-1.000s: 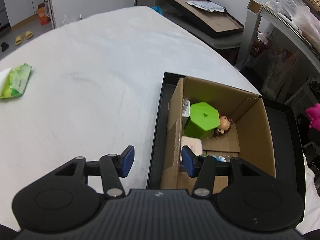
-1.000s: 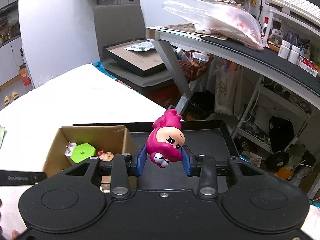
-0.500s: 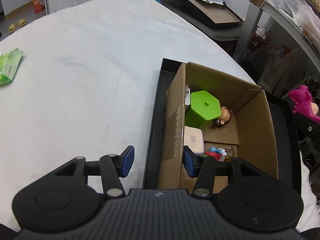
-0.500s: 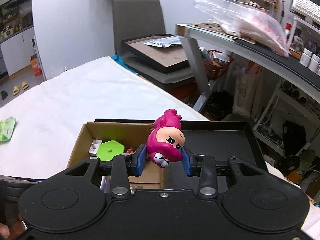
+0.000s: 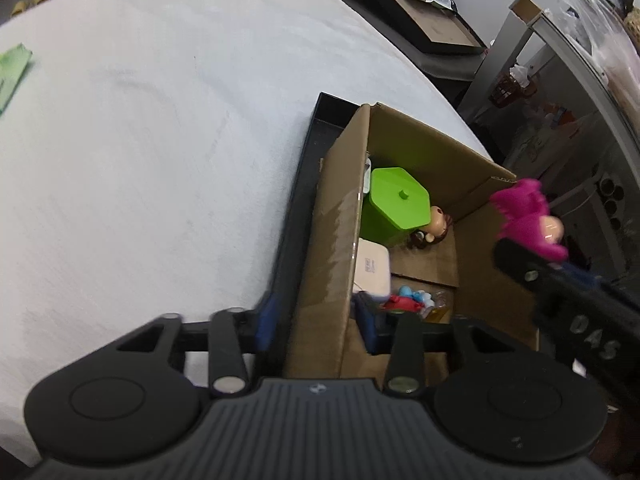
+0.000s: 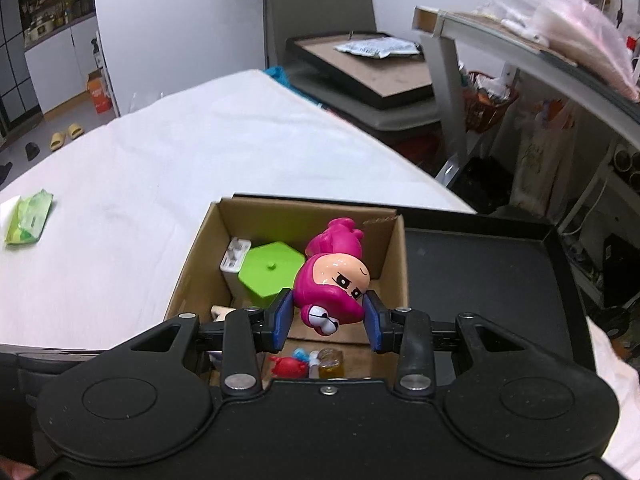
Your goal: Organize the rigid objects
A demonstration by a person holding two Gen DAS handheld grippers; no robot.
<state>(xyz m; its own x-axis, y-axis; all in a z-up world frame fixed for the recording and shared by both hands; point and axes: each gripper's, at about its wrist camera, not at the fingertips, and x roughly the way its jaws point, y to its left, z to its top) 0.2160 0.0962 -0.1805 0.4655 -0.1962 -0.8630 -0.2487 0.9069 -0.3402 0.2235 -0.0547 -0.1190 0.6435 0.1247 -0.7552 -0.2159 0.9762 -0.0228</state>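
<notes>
The right gripper (image 6: 326, 322) jaws are clamping a magenta plastic cartoon figurine (image 6: 332, 280) by its rounded head, holding it above the open brown cardboard box (image 6: 394, 256). The left gripper (image 5: 316, 322) jaws are standing apart, straddling the box's near wall (image 5: 334, 248). The figurine is appearing rigid, light and glossy, so likely slippery; the head's broad sides are offering the surest hold.

The right gripper (image 6: 326, 322) is squeezed tight on a pink toy figure (image 6: 334, 276), one blue finger on each side of it. The left gripper (image 5: 316, 320) is spread wide, with nothing squeezed between its blue fingers (image 5: 266, 318).
</notes>
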